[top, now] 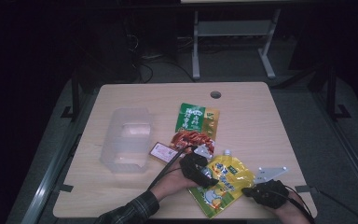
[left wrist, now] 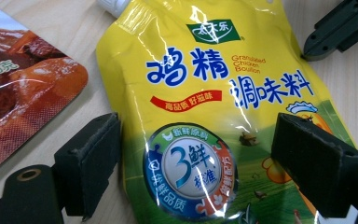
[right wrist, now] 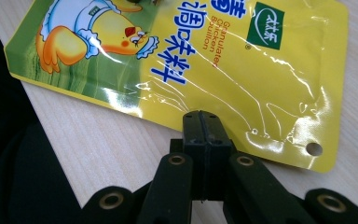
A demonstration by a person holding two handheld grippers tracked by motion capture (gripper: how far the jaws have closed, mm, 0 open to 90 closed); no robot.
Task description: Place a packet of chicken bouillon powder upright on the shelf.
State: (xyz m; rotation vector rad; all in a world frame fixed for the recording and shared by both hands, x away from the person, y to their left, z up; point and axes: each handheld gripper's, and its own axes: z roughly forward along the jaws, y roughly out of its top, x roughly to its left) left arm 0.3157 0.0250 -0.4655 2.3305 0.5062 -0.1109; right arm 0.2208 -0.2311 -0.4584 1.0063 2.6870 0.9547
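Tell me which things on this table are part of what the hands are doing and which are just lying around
In hand: yellow bouillon pouch, left gripper open over it, right gripper shut at its edge.
Lying about: clear plastic bin, red-and-green snack packet, small card.

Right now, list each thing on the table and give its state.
Yellow pouch: flat, capped, between the left jaws.
Red-green pouch: flat, untouched.
Clear bin: empty, on its side.
Card: flat.
Left gripper: open over the yellow pouch.
Right gripper: shut at the pouch's edge.
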